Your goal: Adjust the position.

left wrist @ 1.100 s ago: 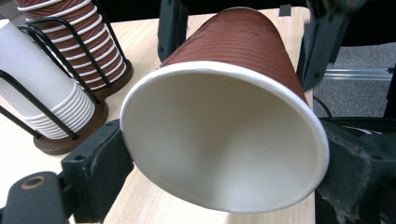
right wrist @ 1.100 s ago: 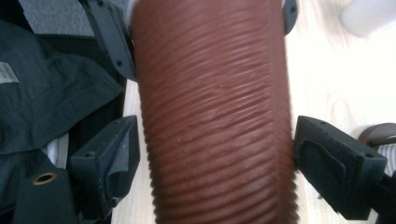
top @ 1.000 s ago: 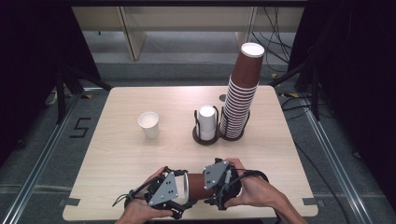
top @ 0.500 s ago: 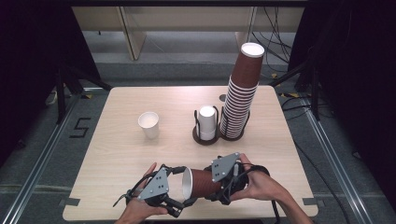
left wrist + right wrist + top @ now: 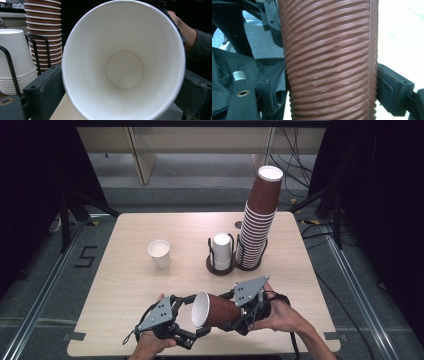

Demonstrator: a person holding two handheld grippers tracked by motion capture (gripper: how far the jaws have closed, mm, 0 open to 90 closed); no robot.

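A brown ribbed paper cup (image 5: 222, 311) lies on its side above the table's front edge, its white mouth turned to the left. My right gripper (image 5: 231, 312) is shut on its ribbed body (image 5: 329, 62), one jaw on each side. My left gripper (image 5: 198, 316) is open, and its jaws flank the cup's rim. In the left gripper view I look straight into the empty white inside of the cup (image 5: 125, 67), with a black jaw at each edge of the rim. A hand and a dark sleeve show behind the cup there.
A single white cup (image 5: 160, 253) stands upright left of the table's middle. A black wire holder with stacked white cups (image 5: 221, 251) stands at mid-table, and beside it rises a tall stack of brown cups (image 5: 257, 225). The wooden table (image 5: 125, 285) has bare room at the left.
The two grippers have drawn apart, the left one toward the left and the right one up to the right. More of the brown cup shows between them now.
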